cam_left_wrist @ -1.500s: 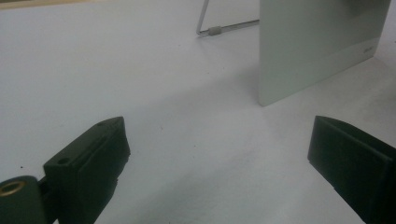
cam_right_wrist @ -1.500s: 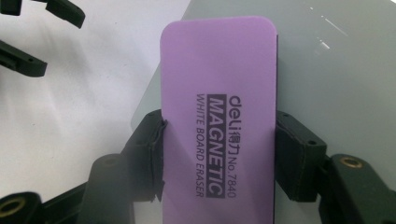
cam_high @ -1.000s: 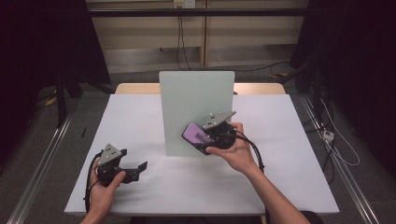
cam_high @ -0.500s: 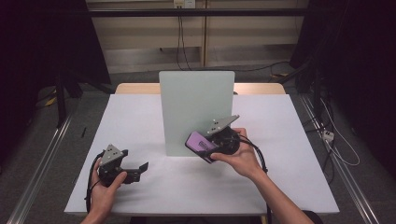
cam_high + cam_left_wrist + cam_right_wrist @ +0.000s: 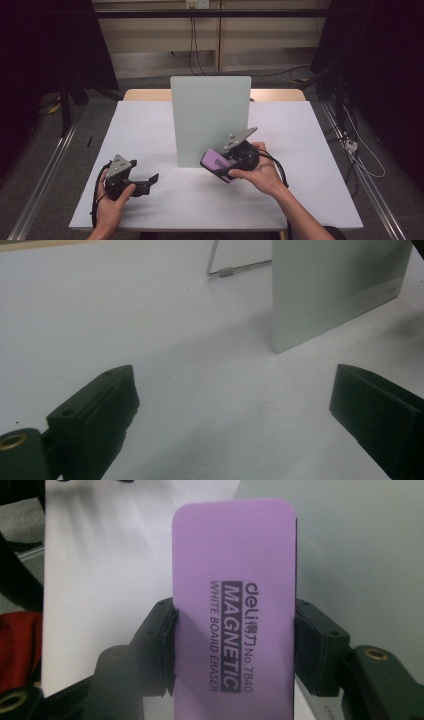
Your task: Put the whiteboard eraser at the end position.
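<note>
High view first: we see the white paper-covered surface (image 5: 150, 125), and on it the tall pale grey-green upright board (image 5: 210, 120), a flat rigid panel standing near the middle. From the left gripper view, a thin wire stand (image 5: 235, 270) props it from behind, so we judge it will tip or slide if pushed hard and would want light, even pressure.

Our right gripper (image 5: 226, 167) is clamped on the purple rectangular magnetic whiteboard eraser (image 5: 216, 161), which sits just in front of the board's lower right part, held off the surface. In the right gripper view the eraser (image 5: 232, 605) is gripped across its two long edges, about mid-length, printed face towards the camera. We judge it light, with a stiff plastic back that gives the pads a firm seat; the smooth edges could slip if it is dragged with force, so this mid-length hold across the width looks the right one.

Our left gripper (image 5: 145, 179) rests low at the surface's near left, jaws wide apart with nothing between them.

Hard to make out: the eraser's felt side faces away from us, whether it touches the board cannot be told, and the board's rear and its stand are mostly hidden.
</note>
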